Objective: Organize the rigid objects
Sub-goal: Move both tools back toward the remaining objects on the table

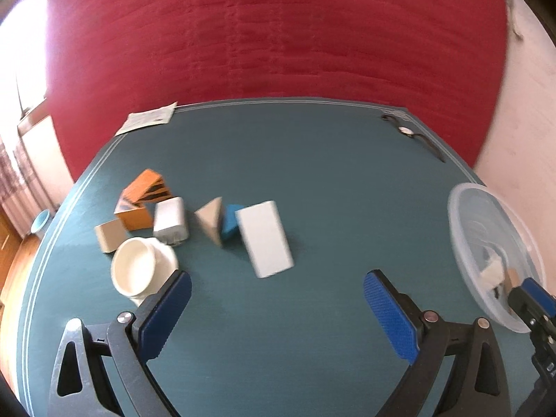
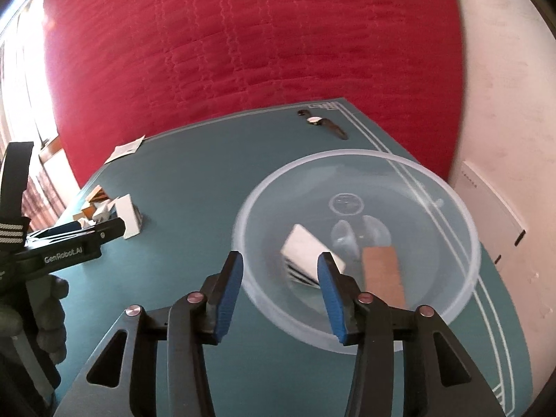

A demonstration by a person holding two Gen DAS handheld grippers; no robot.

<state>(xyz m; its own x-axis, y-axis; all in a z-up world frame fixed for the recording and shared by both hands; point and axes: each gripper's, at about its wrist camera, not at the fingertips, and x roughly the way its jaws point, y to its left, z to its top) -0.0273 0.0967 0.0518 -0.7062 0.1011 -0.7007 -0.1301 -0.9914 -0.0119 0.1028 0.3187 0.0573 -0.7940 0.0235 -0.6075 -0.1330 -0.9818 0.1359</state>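
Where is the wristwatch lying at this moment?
The wristwatch lies flat near the far right corner of the green table, beyond the clear plastic bowl and in front of the red cloth.

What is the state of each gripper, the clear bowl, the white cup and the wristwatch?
left gripper: open, holding nothing.
right gripper: open, empty, at the near rim of the bowl.
clear plastic bowl: upright, uncovered, holding a white box and a brown block.
white cup: tipped, mouth facing the camera, empty.
wristwatch: lying flat, strap unfastened.
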